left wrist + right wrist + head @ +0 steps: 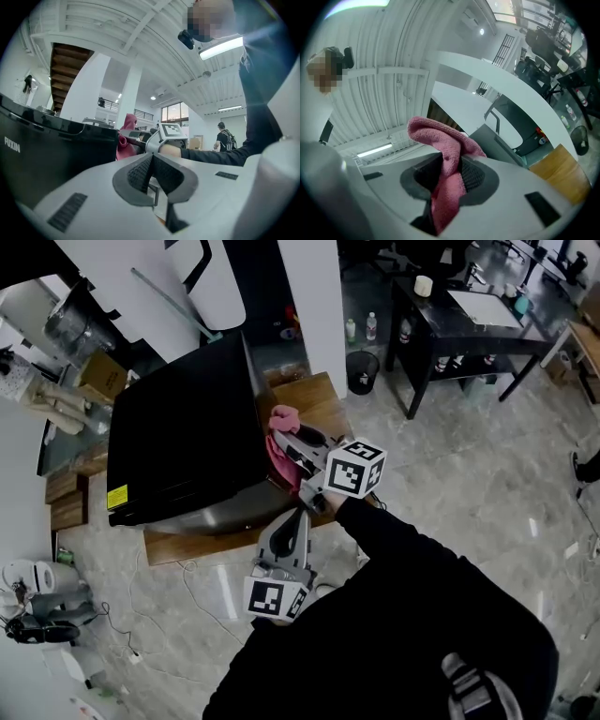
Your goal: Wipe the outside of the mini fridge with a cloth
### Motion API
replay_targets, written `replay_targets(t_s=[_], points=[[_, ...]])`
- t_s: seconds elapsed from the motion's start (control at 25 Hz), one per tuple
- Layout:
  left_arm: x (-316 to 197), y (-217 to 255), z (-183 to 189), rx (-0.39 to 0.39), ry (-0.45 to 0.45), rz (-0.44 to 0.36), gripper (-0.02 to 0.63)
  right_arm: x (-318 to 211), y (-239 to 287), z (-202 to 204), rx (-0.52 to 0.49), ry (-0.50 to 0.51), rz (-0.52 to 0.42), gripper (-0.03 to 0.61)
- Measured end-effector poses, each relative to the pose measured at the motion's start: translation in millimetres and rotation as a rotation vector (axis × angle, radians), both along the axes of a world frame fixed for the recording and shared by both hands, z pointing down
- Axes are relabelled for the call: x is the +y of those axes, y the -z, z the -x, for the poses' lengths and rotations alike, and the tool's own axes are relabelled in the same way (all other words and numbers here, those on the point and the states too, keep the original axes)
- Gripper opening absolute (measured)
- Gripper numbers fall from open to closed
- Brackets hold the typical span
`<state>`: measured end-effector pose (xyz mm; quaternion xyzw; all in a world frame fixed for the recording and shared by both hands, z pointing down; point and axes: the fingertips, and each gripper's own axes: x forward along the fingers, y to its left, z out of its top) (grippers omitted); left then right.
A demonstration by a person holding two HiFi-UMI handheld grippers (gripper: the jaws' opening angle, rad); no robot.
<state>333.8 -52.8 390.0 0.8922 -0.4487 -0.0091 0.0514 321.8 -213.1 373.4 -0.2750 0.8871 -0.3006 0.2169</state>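
Observation:
The black mini fridge (183, 442) stands on a low wooden platform (319, 399); its dark side with a white brand mark fills the left of the left gripper view (42, 154). My right gripper (292, 448) is shut on a pink cloth (279, 442), held against the fridge's right side. That cloth (445, 159) bunches up between the pads and hangs below them. My left gripper (302, 514) sits lower, near the fridge's front corner, pads pressed together with nothing between them (151, 171). The pink cloth (125, 136) and the right gripper's marker cube (169, 131) also show beyond the left jaws.
A black desk (469, 324) with bottles and a black waste bin (362, 371) stand at the upper right. Cardboard boxes (98, 376) and clutter lie left of the fridge. Cables (187, 592) trail over the marble floor. A person (224, 137) walks in the background.

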Motion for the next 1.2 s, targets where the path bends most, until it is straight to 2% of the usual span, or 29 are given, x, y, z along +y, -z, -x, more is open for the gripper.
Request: replay_targets(t_s=[0.24, 0.56, 0.88, 1.2], points=[[-9.2, -5.2, 16.4, 0.001, 0.047, 0.008, 0.005, -4.6, -18.6, 12.5, -0.053, 0.020, 0.035, 0.092], [-32.2, -45.8, -1.3, -0.006, 0.043, 0.081, 0.005, -21.8, -90.4, 12.4, -0.059, 0.027, 0.120, 0.092], [-41.6, -125.8, -4.4, -0.054, 0.060, 0.213, 0.005, -31.6, -189.6, 14.3, -0.059, 0.032, 0.253, 0.092], [-56.4, -203.7, 1.4, -0.080, 0.085, 0.346, 0.005, -42.9, -301.8, 10.9, 0.000, 0.009, 0.398, 0.092]])
